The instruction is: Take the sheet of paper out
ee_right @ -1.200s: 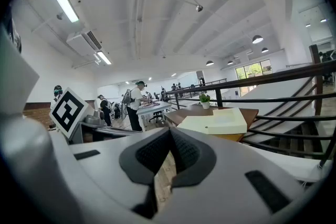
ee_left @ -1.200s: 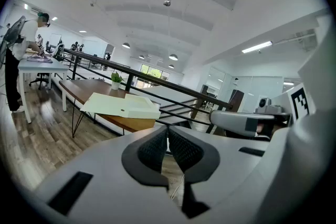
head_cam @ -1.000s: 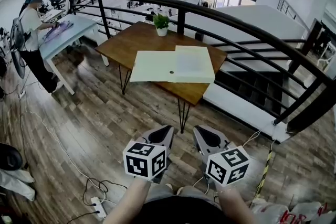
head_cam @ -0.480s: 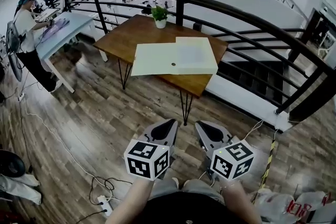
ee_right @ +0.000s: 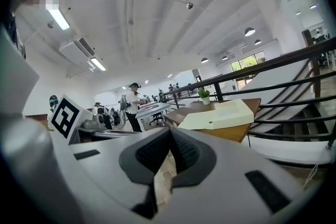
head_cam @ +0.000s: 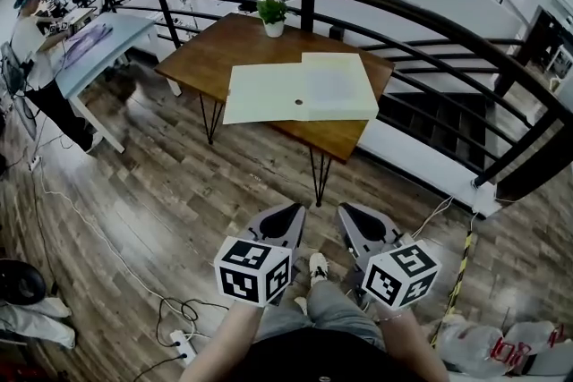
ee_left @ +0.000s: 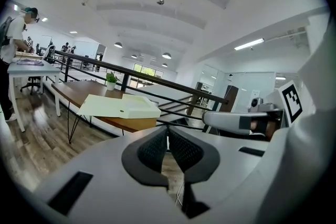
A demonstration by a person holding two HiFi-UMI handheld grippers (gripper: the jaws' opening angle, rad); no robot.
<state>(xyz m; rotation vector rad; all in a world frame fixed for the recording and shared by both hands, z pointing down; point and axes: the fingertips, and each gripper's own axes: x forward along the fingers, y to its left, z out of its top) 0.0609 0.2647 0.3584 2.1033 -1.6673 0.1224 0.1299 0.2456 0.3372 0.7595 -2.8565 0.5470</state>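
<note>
Hanging pressed together, left tongs (head_cam: 281,217) and right tongs (head_cam: 354,219) sat well short of the folder (head_cam: 300,91) ahead; unspread, they might shove it away.

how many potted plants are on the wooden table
1. The potted plant stands near the far edge of the wooden table, behind the pale flat case. Nothing there looks tall enough to hide another.
</note>
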